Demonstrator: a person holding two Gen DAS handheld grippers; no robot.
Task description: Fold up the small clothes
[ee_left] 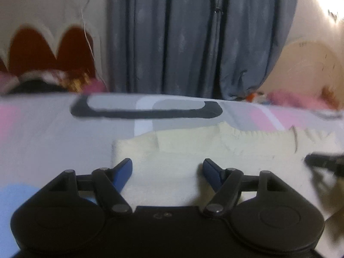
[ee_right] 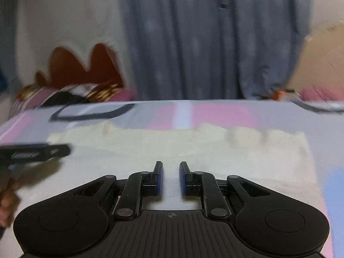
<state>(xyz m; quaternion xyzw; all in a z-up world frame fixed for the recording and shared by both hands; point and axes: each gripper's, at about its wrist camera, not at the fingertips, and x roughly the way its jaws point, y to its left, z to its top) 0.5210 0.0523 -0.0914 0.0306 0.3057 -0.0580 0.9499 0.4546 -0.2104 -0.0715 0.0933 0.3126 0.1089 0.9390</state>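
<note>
Left wrist view: cream garment (ee_left: pixel 182 161) lies flat on the bed, spread wide, its far edge ragged and partly doubled over.
Right wrist view: same garment (ee_right: pixel 193 150) fills the middle ground; near edge runs under my fingers.
Left gripper (ee_left: pixel 167 167): fingers well apart, over the garment's left portion, nothing between them. I cannot tell whether the tips touch the cloth.
Right gripper (ee_right: pixel 171 176): fingers close together with a narrow gap showing pale cloth behind; no fabric visibly pinched. I read it as not holding anything.
Cross-check: right gripper's tip shows at the edge of the left view, and the left gripper at the edge of the right view, so both work the same garment side by side.
Step in hand: my judgement is a re-grip between folds, neither tool having the cloth.
Next move calls for: each gripper to take the near edge or a corner, then lift together and carry it over evenly.
Surface: bedsheet (ee_left: pixel 53 133) with pink, grey and blue patches and a dark outlined shape.
Room: grey curtain (ee_left: pixel 182 43) behind; bedding heaped at the far left; frames blurred.
</note>
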